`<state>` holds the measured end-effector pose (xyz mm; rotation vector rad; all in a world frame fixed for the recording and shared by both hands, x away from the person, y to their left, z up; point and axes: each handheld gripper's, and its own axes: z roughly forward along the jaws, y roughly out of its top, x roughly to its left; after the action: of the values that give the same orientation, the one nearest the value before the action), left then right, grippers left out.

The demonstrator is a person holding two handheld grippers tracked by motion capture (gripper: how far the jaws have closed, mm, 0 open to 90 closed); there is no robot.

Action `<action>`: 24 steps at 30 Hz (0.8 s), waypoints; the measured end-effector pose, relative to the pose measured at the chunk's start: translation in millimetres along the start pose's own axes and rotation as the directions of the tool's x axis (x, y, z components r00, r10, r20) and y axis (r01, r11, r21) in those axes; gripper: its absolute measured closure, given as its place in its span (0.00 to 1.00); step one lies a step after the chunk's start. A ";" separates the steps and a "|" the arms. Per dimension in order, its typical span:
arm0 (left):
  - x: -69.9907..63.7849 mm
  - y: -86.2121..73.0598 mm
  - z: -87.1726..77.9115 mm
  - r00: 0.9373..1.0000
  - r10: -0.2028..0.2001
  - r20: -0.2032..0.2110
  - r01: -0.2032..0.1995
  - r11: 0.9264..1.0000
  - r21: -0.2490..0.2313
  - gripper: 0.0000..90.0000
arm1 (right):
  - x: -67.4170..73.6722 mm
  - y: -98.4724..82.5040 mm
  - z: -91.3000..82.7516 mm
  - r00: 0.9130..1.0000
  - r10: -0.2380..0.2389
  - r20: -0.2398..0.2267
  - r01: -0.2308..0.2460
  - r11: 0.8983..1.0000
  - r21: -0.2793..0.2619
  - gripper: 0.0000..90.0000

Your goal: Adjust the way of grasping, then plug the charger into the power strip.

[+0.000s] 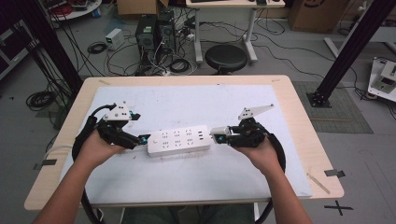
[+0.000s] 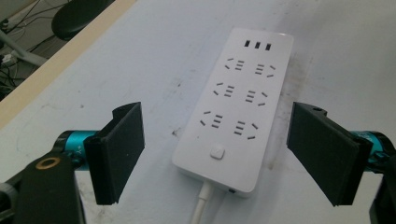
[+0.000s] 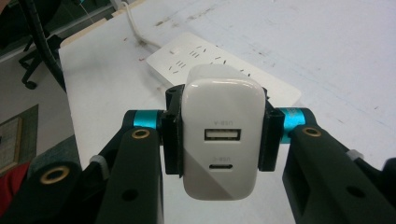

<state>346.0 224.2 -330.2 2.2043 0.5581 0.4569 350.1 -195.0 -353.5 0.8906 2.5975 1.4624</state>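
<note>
A white USB charger (image 3: pixel 218 142) sat clamped between the two black jaws of the right hand-held gripper (image 3: pixel 218 140), the pads pressing on both of its sides; its rear face showed two ports, one above the other. From above, that charger (image 1: pixel 218 133) hung just off the right end of a white power strip (image 1: pixel 178 139), close beside it, though I could not tell whether the two touched. The strip lay flat across the middle of the surface (image 1: pixel 187 179), which was covered by a pale, scuffed sheet, with its length running left to right. Its top carried rows of sockets, three small USB slots at the right end and a square button at the left end. A white cord (image 2: pixel 200 207) left the strip at that left, button end.

The left hand-held gripper (image 2: pixel 215 154) stood wide open and had hold of nothing. Its two black pads (image 2: pixel 120 149) stood on either side of the strip's button end, apart from it. In the high view this gripper (image 1: pixel 142 139) sat just at the left end of the strip. Each gripper was held in one of the person's hands, the forearms coming in from the near edge. Black cables trailed from both grippers, down past the near edge. On the floor beyond the far edge stood a round black stool (image 1: pixel 226 58)
</note>
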 end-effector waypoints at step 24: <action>11.6 -9.6 -4.5 0.999 -0.026 -0.032 0.027 0.998 0.052 0.21 | -3.7 23.5 -3.5 0.984 -0.176 0.002 0.175 0.981 0.083 0.70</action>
<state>351.2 238.7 -333.3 2.2406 0.6218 0.4686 363.0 -190.3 -333.8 0.6523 2.6688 1.3123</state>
